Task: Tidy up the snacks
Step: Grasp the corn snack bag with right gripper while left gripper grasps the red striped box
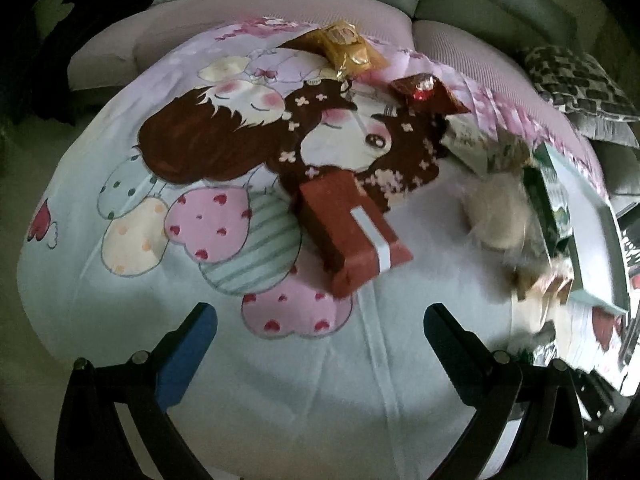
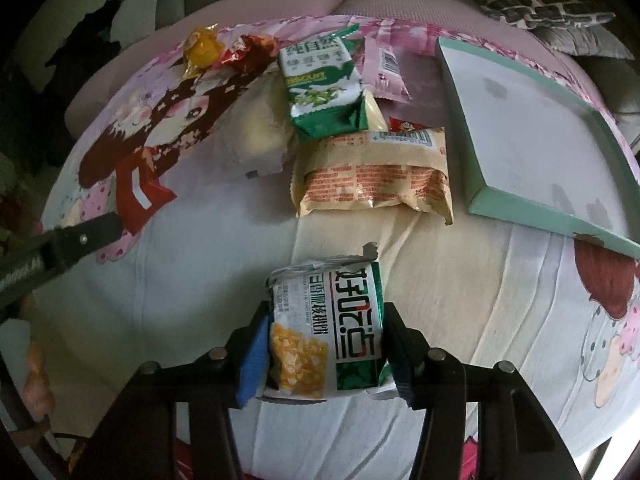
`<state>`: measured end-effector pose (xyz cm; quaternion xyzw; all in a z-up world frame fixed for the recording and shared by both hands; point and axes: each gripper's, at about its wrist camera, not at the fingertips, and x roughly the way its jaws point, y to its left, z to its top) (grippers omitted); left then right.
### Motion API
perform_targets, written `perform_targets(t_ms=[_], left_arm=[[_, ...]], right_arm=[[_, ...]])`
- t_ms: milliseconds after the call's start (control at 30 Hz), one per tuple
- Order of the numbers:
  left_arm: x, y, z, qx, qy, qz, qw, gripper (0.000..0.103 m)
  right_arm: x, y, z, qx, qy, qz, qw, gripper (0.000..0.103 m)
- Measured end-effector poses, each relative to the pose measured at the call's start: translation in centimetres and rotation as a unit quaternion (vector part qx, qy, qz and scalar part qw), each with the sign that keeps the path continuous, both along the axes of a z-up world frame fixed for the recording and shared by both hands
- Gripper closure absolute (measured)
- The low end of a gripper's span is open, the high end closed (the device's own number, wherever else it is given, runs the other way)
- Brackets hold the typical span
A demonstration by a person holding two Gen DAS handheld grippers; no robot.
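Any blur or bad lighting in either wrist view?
Left wrist: dim, snacks at the right edge smeared by motion blur, red box fairly sharp. Right wrist: sharper, green-and-white snack packet print legible; heavy fisheye bending and dark corners in both.

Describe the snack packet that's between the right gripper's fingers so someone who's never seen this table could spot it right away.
Start at the mint-green tray on the cartoon-print cloth, then look toward the camera from the tan packet beside it. The right gripper is closed on a green-and-white packet. Unlike the green biscuit packet farther back, it shows yellow corn kernels and large Chinese characters down one side.
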<state>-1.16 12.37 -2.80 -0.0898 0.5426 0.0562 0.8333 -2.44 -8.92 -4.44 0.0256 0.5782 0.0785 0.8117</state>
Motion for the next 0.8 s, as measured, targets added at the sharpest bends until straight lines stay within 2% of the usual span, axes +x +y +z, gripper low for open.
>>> perform_targets(t_ms=[267, 300, 367, 633, 800], left_arm=[[1.7, -0.3, -0.6, -0.027, -0.004, 0.003, 0.9996, 0.005], [1.9, -0.3, -0.8, -0.026, -0.005, 0.004, 0.9996, 0.009], [2.6, -0.4, -1.1, -0.027, -0.003, 0.002, 0.9996, 0.029], [5.0, -0.5, -2.3, -0.034, 0.001, 0.014, 0.9993, 0.033], [6.1, -0.9, -2.7, -0.019, 0.003, 0.012, 0.9997, 0.039]], right_arm=[[-0.1, -1.1, 0.9, 0.025, -0.021, -0.017, 0.999, 0.05], [-0.1, -1.2, 0.9, 0.029, -0.023, -0.02, 0.999, 0.05], [0.0, -1.5, 1.0, 0.036, -0.024, -0.025, 0.999, 0.05], [0.0, -1.7, 1.0, 0.043, -0.024, -0.025, 0.998, 0.05], [0.2, -2.2, 0.8, 0.048, -0.022, -0.032, 0.998, 0.05]])
